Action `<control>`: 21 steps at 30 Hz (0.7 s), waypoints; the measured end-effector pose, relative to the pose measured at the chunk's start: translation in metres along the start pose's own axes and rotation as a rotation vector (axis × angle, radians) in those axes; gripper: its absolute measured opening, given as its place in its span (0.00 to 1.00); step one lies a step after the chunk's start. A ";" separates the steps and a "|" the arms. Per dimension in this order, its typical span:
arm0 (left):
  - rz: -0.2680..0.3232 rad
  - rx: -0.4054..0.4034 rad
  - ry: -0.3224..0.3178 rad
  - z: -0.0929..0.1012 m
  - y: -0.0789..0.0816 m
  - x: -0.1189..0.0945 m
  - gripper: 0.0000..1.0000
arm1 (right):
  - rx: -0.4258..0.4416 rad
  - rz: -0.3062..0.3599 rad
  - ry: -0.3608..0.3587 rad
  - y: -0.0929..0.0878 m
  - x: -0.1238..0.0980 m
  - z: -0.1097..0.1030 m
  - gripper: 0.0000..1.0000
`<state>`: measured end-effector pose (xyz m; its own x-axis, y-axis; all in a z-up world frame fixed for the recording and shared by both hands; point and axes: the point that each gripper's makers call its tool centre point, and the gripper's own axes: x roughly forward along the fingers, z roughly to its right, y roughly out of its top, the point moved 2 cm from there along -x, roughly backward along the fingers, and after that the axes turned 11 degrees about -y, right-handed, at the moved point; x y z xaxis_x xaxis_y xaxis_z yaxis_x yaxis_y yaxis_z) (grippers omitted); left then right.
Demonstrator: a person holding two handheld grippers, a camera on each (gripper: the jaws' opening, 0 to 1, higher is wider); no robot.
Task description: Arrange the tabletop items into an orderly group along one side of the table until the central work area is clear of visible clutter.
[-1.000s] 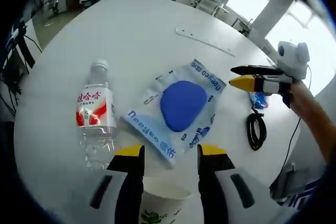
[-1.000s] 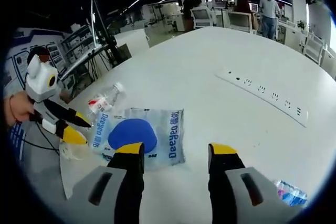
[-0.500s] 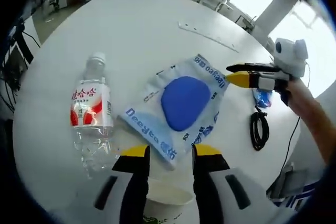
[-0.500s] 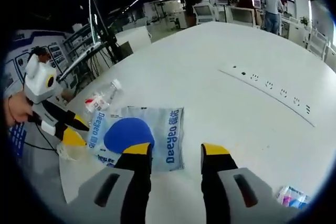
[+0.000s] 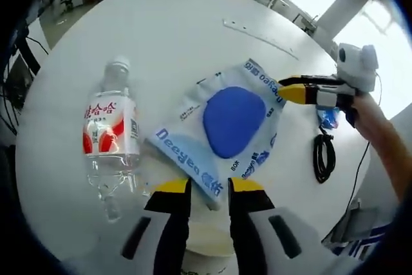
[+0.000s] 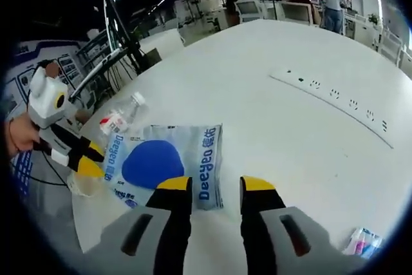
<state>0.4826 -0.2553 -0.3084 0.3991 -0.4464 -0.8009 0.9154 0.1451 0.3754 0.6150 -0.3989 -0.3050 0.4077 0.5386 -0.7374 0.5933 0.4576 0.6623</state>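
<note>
1. White and round, the table [image 5: 174, 37] takes up most of the left gripper view, with office desks and bright windows beyond its far edge; in the right gripper view people stand at desks in the background.
2. Leftmost in the left gripper view lies a clear water bottle [image 5: 107, 138] on its side, red-and-white label up, cap pointing away from the camera.
3. Just right of it sits a flat blue-and-white packet [image 5: 222, 130] with a dark blue oval in the middle, lying diagonally.
4. At the bottom, the left gripper [image 5: 209, 186] has its yellow-tipped jaws set a narrow gap apart with nothing between them, at the packet's near corner; a paper cup [image 5: 203, 249] shows beneath them.
5. Further right, the right gripper [image 5: 286, 88] nears the packet's far corner, its jaws likewise a narrow gap apart and empty in the right gripper view.
6. Rightmost lie a coiled black cable [image 5: 324, 158] and a small blue wrapper [image 5: 328, 118].
7. A power strip [image 6: 338, 101] crosses the table in the right gripper view.
</note>
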 end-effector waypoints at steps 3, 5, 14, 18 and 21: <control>-0.001 0.004 -0.001 0.000 0.000 0.001 0.19 | 0.004 -0.003 0.003 -0.001 0.001 0.000 0.23; -0.014 0.008 0.004 -0.002 -0.001 0.003 0.18 | 0.004 -0.005 0.004 -0.003 0.001 0.000 0.20; -0.038 0.014 0.025 -0.005 -0.004 0.009 0.10 | 0.007 -0.013 0.025 -0.006 0.004 -0.003 0.09; -0.043 0.020 0.029 -0.006 -0.004 0.010 0.08 | 0.004 -0.013 0.029 -0.007 0.005 -0.004 0.08; -0.044 0.020 0.026 -0.006 -0.004 0.011 0.07 | 0.006 -0.013 0.034 -0.008 0.005 -0.004 0.07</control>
<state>0.4833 -0.2553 -0.3218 0.3599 -0.4292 -0.8284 0.9311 0.1084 0.3484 0.6095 -0.3966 -0.3134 0.3762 0.5561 -0.7411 0.6030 0.4604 0.6515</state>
